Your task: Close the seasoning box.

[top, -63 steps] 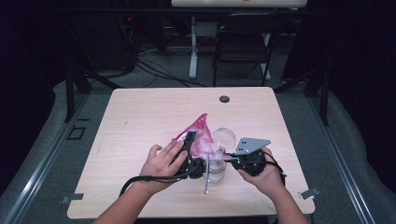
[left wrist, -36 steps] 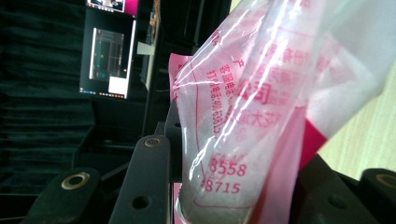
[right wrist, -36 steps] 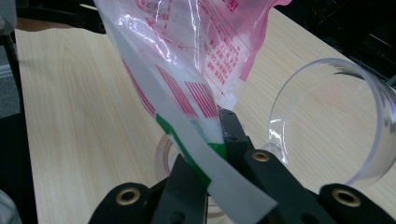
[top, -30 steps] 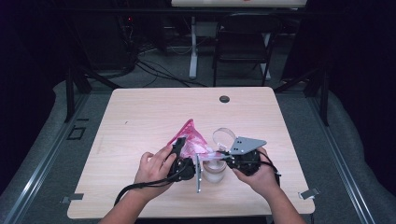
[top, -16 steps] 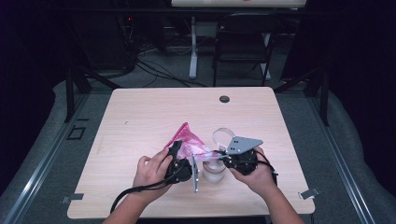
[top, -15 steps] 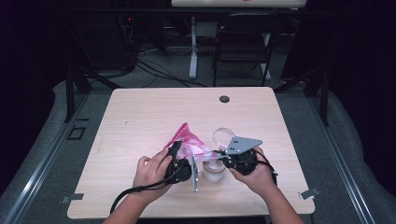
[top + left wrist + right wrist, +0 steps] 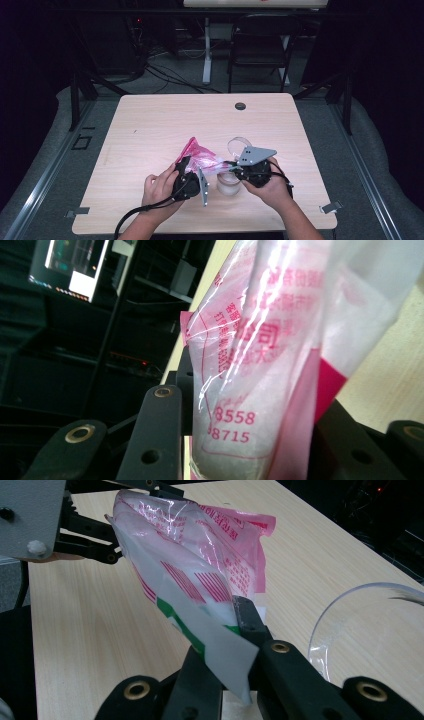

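One bag [image 7: 200,157], two hand-held grippers.

Your left hand-held gripper [image 7: 192,172] sits low, jaws pointing away and to the right, clamped shut on something. Right hand-held gripper [image 7: 231,165] faces it, jaws pointing left, also pinched closed. Both forearms come in from the near edge, hands close together.

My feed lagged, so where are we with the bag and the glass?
Done: both grippers grip the bag, the left gripper at one end, the right gripper on a corner, jaws shut. In hand: bag held off the table beside the glass. Left: any pouring; I can't tell if the bag is open.
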{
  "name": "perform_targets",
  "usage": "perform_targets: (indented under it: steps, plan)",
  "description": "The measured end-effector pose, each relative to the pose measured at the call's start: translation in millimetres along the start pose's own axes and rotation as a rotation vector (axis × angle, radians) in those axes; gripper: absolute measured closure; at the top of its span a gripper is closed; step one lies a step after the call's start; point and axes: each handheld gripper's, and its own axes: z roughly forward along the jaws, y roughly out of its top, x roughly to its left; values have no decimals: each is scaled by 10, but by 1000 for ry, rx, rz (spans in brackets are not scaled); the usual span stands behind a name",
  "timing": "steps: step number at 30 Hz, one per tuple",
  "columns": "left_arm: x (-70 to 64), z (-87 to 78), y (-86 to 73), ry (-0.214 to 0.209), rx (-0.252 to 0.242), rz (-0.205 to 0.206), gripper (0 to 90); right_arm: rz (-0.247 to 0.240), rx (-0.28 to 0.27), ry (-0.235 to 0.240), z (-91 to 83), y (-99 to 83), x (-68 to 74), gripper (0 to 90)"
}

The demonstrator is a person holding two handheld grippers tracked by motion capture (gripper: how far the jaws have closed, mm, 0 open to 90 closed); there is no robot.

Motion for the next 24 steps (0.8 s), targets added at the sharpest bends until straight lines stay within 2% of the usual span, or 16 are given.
perform_targets:
  steps: [6,15,17,19,24]
  plan:
    - [-35,-7,-51,-26,2,-64,685,-13,3,-5,12,20,30,899]
    - [-57,7,-103,-69,3,-134,687,-28,5,-5,20,51,64,899]
    - [-67,17,-117,-83,2,-158,686,-31,2,-6,27,54,70,898]
    - [-96,40,-130,-89,-19,-202,686,-34,3,-5,27,59,75,898]
    - [-116,60,-161,-127,-10,-231,686,-36,-3,-5,38,68,89,897]
